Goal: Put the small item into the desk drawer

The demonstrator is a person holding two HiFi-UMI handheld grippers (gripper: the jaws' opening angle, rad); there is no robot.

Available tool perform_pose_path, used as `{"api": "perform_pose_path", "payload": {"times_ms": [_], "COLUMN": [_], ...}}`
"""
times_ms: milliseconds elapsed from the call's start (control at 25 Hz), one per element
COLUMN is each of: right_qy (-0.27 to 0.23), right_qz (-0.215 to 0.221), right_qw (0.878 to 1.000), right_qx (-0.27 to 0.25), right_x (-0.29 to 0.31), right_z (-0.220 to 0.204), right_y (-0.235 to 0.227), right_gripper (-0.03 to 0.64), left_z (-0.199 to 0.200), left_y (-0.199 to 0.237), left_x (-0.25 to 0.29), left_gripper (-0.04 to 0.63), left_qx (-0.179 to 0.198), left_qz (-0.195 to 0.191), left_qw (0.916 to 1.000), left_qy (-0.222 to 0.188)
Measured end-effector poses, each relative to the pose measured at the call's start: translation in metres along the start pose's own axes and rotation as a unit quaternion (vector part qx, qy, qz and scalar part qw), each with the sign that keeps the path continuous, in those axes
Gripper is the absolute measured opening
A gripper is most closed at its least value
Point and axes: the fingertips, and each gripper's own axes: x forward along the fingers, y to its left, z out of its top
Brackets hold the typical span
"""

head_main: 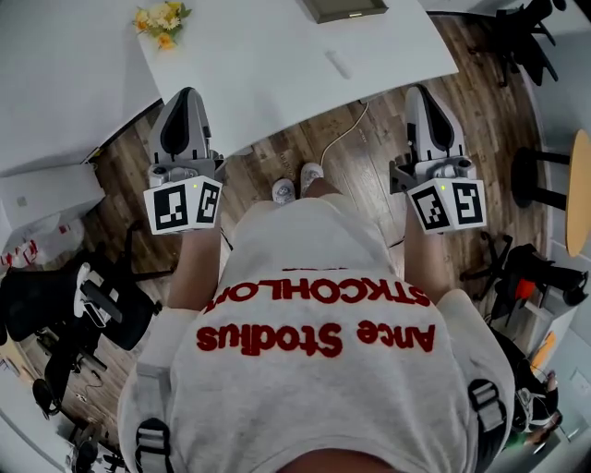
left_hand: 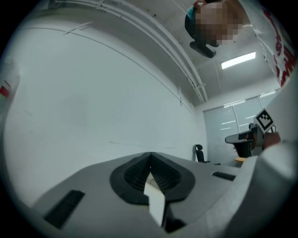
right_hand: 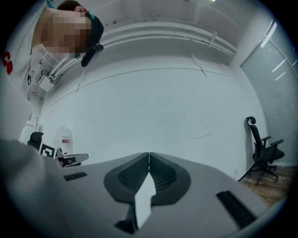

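In the head view I hold both grippers upright in front of my chest, before a white desk (head_main: 277,65). The left gripper (head_main: 188,92) and the right gripper (head_main: 418,90) both have their jaws pressed together with nothing between them. The left gripper view shows the left gripper (left_hand: 150,154) shut against a white wall and ceiling. The right gripper (right_hand: 149,154) is likewise shut in its own view. A small pale flat item (head_main: 338,65) lies on the desk. No drawer shows in any view.
Yellow flowers (head_main: 162,17) and a dark-framed flat object (head_main: 344,7) sit on the desk. A cable (head_main: 340,132) hangs to the wooden floor. Black chairs (head_main: 83,309) crowd the left, and a round stool (head_main: 540,175) stands at the right. An office chair (right_hand: 263,148) is by the wall.
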Motion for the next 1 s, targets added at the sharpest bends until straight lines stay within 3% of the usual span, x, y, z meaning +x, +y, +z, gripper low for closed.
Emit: {"api": "perform_pose_path", "payload": {"times_ms": [440, 1000], "right_qy": [-0.003, -0.002], "right_qz": [0.053, 0.112], "right_qw": [0.999, 0.994], "right_qx": [0.005, 0.017], "right_x": [0.055, 0.16], "right_z": [0.0, 0.007], "right_y": [0.003, -0.059], "right_gripper": [0.006, 0.006], "left_z": [-0.006, -0.005], "left_y": [0.023, 0.034], "left_x": [0.008, 0.092], "left_gripper": [0.008, 0.008], "left_qx": [0.0, 0.016], "left_qz": [0.044, 0.106], "left_qw": [0.999, 0.9941], "left_qy": [0.0, -0.013]}}
